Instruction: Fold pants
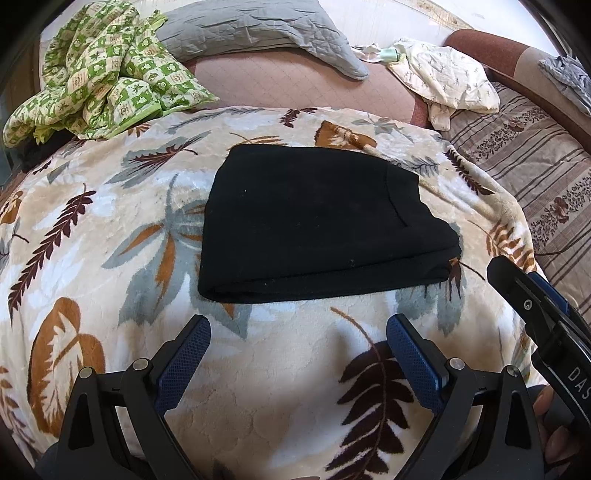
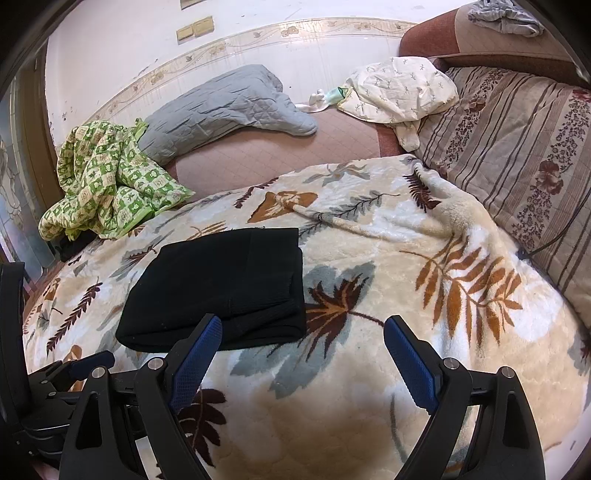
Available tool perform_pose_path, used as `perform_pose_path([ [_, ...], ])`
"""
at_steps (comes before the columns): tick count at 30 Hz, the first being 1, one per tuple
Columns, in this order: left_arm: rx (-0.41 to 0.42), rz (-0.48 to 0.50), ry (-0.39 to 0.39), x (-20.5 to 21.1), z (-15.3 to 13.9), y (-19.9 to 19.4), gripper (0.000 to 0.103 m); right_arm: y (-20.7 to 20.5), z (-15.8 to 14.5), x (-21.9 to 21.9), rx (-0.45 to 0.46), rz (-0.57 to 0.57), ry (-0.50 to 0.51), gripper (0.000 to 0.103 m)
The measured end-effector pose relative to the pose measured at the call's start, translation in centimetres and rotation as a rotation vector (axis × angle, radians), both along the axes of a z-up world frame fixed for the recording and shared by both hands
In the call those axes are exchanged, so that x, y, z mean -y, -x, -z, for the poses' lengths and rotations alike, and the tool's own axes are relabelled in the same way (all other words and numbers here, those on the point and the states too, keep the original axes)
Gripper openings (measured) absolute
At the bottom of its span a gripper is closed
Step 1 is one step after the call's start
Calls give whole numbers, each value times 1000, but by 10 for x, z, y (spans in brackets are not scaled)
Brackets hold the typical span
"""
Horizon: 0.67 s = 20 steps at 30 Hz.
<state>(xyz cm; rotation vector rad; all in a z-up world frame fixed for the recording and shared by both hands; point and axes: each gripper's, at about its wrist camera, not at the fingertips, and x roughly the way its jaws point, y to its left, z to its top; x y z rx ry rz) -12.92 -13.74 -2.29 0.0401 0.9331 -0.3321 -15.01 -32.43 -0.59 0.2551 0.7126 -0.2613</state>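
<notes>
The black pants (image 1: 317, 225) lie folded into a compact rectangle on the leaf-patterned blanket (image 1: 110, 229). My left gripper (image 1: 299, 332) is open and empty, hovering just in front of the pants' near edge. The pants also show in the right wrist view (image 2: 221, 288), left of centre. My right gripper (image 2: 303, 332) is open and empty, to the right of and nearer than the pants; its left fingertip overlaps the pants' near edge in the view. The right gripper's body shows at the right edge of the left wrist view (image 1: 535, 314).
A green checked quilt (image 1: 99, 70) is bunched at the far left. A grey quilted pillow (image 1: 258, 29) and a cream patterned cloth (image 1: 447, 74) lie at the back. A striped floral cushion (image 2: 517, 158) lies to the right by a brown headboard (image 2: 428, 37).
</notes>
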Motion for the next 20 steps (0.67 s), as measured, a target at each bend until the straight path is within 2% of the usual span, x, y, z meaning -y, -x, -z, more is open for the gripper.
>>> perform_pose_path([
  [12, -2, 0, 5, 0, 1, 0, 97, 0, 0, -1, -1, -2, 0, 91],
  [15, 14, 4, 40, -4, -1, 3, 96, 0, 0, -1, 0, -2, 0, 91],
  [18, 45, 2, 21, -4, -3, 7, 96, 0, 0, -1, -2, -2, 0, 91],
  [20, 37, 10, 13, -2, -1, 8, 96, 0, 0, -1, -1, -2, 1, 91],
])
